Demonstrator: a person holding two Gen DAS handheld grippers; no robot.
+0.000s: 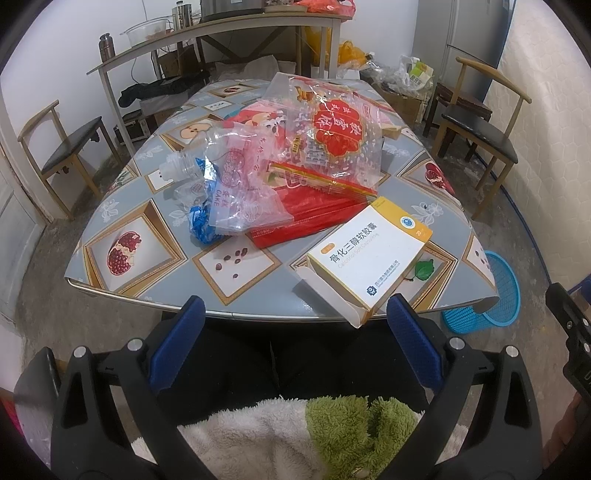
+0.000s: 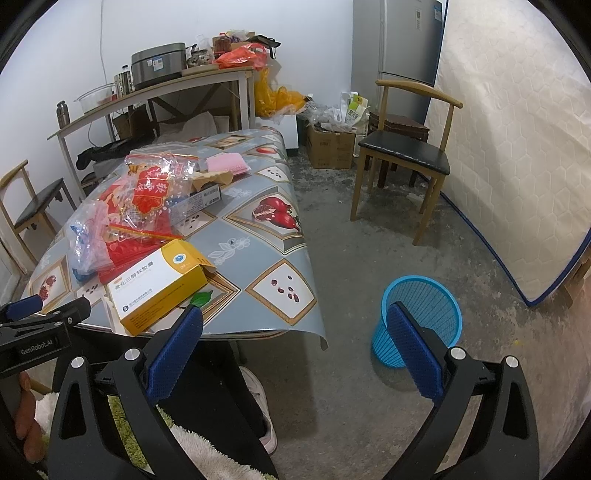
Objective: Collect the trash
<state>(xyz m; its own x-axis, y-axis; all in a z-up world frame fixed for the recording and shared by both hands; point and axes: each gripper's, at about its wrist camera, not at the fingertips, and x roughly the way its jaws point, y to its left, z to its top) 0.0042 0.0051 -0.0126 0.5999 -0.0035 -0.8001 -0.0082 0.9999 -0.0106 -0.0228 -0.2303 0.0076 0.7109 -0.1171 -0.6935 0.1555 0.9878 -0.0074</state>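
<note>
A heap of trash lies on the table (image 1: pixel 155 280): a yellow-and-white medicine box (image 1: pixel 369 254) (image 2: pixel 159 286) at the near edge with its flap open, a clear bag printed in red (image 1: pixel 332 136) (image 2: pixel 151 192), a crushed plastic bottle (image 1: pixel 184 170), a blue wrapper (image 1: pixel 201 221) and red packaging (image 1: pixel 314 214). A blue mesh wastebasket (image 2: pixel 421 317) (image 1: pixel 491 291) stands on the floor to the right of the table. My left gripper (image 1: pixel 295 314) is open, just short of the table edge, below the box. My right gripper (image 2: pixel 295 325) hangs open over the floor, between table and basket.
Wooden chairs (image 2: pixel 402 155) (image 1: pixel 62 155) stand on both sides. A mattress (image 2: pixel 517 147) leans on the right wall. A side shelf (image 1: pixel 221 29) with kitchenware is behind the table, with cardboard boxes (image 2: pixel 328 147) and bags near it. The person's dark trousers and fleece top fill the bottom.
</note>
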